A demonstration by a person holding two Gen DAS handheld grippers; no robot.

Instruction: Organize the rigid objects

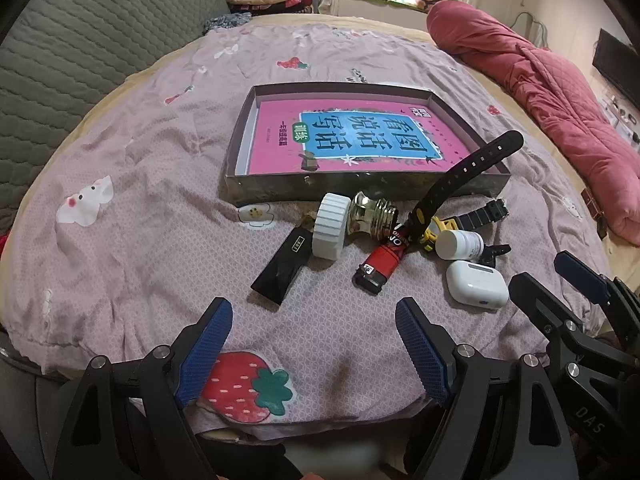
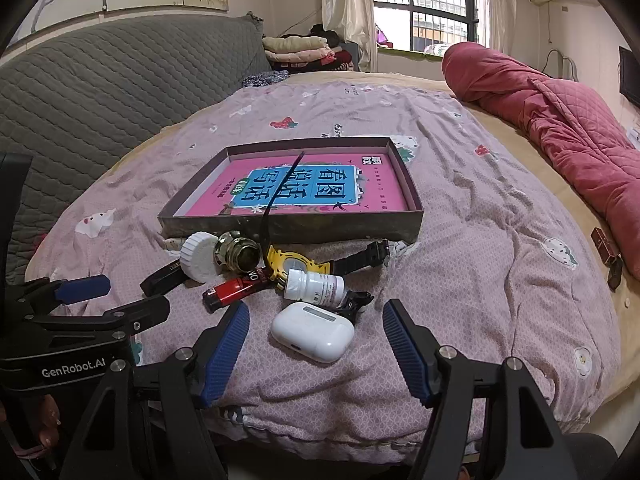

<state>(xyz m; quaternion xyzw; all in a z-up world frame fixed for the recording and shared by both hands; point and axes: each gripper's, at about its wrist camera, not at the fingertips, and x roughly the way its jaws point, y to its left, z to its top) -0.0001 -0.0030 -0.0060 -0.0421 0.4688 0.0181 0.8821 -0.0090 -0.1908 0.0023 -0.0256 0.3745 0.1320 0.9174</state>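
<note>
On the bed [image 2: 460,216], just in front of a shallow box tray [image 2: 224,222], lies a tight heap of small rigid items, none yet sorted.

- Tray holds only a pink and blue book [image 2: 304,192]; no small item is inside. One black strap of the yellow-cased watch [image 2: 294,266] arches up over the tray's near wall; whether it touches the wall cannot be told.
- Heap, left to right in the right wrist view: black flat tube [image 2: 162,280], white ribbed cap [image 2: 200,256], gold bottle [image 2: 236,255] lying on its side, red lighter [image 2: 232,293], white pill bottle [image 2: 314,285] on its side, small black clip [image 2: 356,300], white earbud case [image 2: 312,336] nearest the camera.
- Right claw [image 2: 316,354]: jaws wide, empty, low over the quilt, straddling the earbud case without touching it.
- Left claw [image 1: 314,354]: jaws wide, empty, over bare quilt just short of the black flat tube and the lighter.

Judgement: task at its start. Nothing placed, everything left to move, presumably into the tray. Earbud case looks like the first pick for the right claw; the watch, tangled among the bottles, likely wants care.
</note>
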